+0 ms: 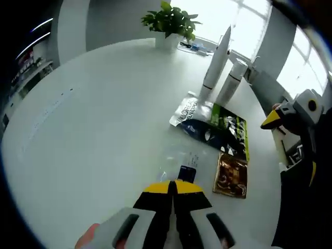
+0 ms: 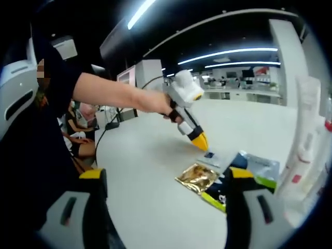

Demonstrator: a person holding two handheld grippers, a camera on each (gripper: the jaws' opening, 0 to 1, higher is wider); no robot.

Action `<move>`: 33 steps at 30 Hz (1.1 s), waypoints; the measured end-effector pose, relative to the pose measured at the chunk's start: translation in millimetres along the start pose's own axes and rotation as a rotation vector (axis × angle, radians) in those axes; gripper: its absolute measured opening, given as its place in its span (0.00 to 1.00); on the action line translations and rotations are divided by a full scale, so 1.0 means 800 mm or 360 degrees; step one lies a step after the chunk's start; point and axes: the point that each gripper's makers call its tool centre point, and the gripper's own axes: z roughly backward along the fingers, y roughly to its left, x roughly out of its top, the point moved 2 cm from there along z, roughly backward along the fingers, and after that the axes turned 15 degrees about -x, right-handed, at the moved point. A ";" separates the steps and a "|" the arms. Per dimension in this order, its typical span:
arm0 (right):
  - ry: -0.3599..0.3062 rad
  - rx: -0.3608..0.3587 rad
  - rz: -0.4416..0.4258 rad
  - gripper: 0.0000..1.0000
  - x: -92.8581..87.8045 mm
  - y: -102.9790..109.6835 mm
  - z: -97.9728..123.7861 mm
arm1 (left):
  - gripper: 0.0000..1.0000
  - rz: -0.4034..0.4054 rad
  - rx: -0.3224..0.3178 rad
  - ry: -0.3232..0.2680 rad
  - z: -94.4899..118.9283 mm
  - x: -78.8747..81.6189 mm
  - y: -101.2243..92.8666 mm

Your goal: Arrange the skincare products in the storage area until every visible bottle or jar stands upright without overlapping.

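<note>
**What cannot be made out**

In the left gripper view, the left gripper (image 1: 173, 188) covers the near edge of a small clear sachet (image 1: 182, 165); its print is too small to read. The dark green packet (image 1: 223, 130) overlaps the silver pouch (image 1: 187, 110), hiding its right part. The right gripper (image 1: 272, 120) is cut off at the right edge.

In the right gripper view, the white bottles (image 2: 306, 140) run out of the picture at the right, blurred and overexposed. The right gripper's jaw hides part of the dark green packet there. Lettering on the gold sachet (image 2: 197, 177) cannot be read.
</note>
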 end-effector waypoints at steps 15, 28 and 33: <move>0.0009 0.0004 -0.0041 0.95 -0.004 -0.002 -0.002 | 0.00 -0.0015 -0.0008 0.0005 -0.008 0.008 -0.003; 0.0016 0.0001 -0.0038 0.95 -0.005 -0.003 -0.002 | 0.00 0.0009 -0.0041 0.0005 -0.011 0.004 -0.014; 0.0018 -0.0001 -0.0028 0.95 -0.005 -0.001 -0.001 | 0.00 0.0019 -0.0051 0.0000 -0.014 0.003 -0.019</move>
